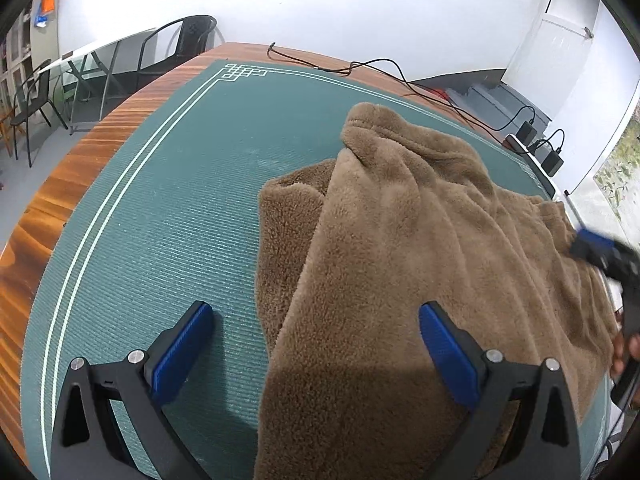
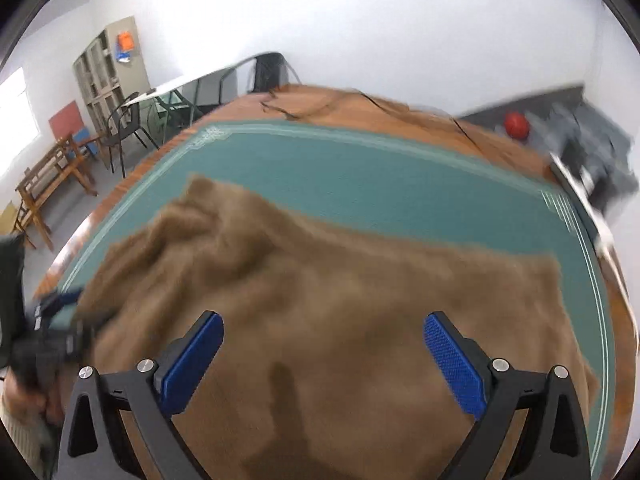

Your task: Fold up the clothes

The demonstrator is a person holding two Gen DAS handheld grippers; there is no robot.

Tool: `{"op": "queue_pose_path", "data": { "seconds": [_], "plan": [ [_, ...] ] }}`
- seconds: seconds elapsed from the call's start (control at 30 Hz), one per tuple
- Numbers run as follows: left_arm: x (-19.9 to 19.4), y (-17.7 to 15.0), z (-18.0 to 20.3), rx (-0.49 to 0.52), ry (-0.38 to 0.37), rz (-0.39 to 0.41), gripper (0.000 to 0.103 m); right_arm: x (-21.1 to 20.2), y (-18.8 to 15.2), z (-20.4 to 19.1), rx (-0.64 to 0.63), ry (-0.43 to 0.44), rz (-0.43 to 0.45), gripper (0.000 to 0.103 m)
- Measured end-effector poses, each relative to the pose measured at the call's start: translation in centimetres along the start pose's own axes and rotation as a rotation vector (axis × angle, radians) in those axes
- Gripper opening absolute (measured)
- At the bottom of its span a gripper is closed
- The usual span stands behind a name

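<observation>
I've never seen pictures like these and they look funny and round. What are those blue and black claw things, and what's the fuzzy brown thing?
Those claws are grabbing tools that a person holds, one in each hand. Each tool carries a small camera looking out along its two fingers, which makes the pictures round. One picture comes from the left gripper, the other from the right gripper. Both are open and hold nothing. The fuzzy brown fleece garment lies rumpled on a green ribbed mat covering a wooden table. It is waiting to be folded.

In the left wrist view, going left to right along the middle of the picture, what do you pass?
Wooden table edge → green mat → brown fleece garment → the right tongs, at the garment's far right edge.
</observation>
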State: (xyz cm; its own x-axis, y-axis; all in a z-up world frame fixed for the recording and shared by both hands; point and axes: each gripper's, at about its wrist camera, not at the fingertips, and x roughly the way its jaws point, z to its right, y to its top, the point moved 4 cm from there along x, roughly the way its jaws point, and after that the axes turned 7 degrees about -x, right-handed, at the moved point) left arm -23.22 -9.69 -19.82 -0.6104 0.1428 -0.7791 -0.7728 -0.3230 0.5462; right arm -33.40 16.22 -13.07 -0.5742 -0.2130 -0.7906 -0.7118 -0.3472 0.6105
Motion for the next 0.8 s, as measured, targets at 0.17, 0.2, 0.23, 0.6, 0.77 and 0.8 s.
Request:
{"op": "queue_pose_path", "data": {
  "seconds": [0.17, 0.2, 0.23, 0.6, 0.77, 0.8],
  "plan": [
    [0.1, -0.1, 0.1, 0.012, 0.017, 0.015, 0.102, 1.4, -5.3, 6.2, 0.104, -0.073, -0.124, 0.102],
    [0.1, -0.1, 0.1, 0.013, 0.02, 0.017, 0.103, 1.8, -5.9, 7.2, 0.138, -0.041, -0.116, 0.102],
    [0.2, 0.0, 0.1, 0.012, 0.024, 0.019, 0.103, 1.6, -5.9, 7.3, 0.145, -0.038, -0.108, 0.102],
    [-0.2, 0.4, -0.6, -0.024, 0.072, -0.033, 0.103, -7.4, -9.1, 5.8, 0.181, -0.019, 0.039, 0.102],
    [-3.7, 0.1, 1.8, 0.0, 0.119, 0.052, 0.103, -12.4, -15.9, 10.9, 0.406, 0.053, 0.078, 0.102],
    [-4.4, 0.0, 2.8, 0.025, 0.118, 0.07, 0.103, -12.6, -17.1, 11.9, 0.458, 0.067, 0.074, 0.102]
  ]
}}
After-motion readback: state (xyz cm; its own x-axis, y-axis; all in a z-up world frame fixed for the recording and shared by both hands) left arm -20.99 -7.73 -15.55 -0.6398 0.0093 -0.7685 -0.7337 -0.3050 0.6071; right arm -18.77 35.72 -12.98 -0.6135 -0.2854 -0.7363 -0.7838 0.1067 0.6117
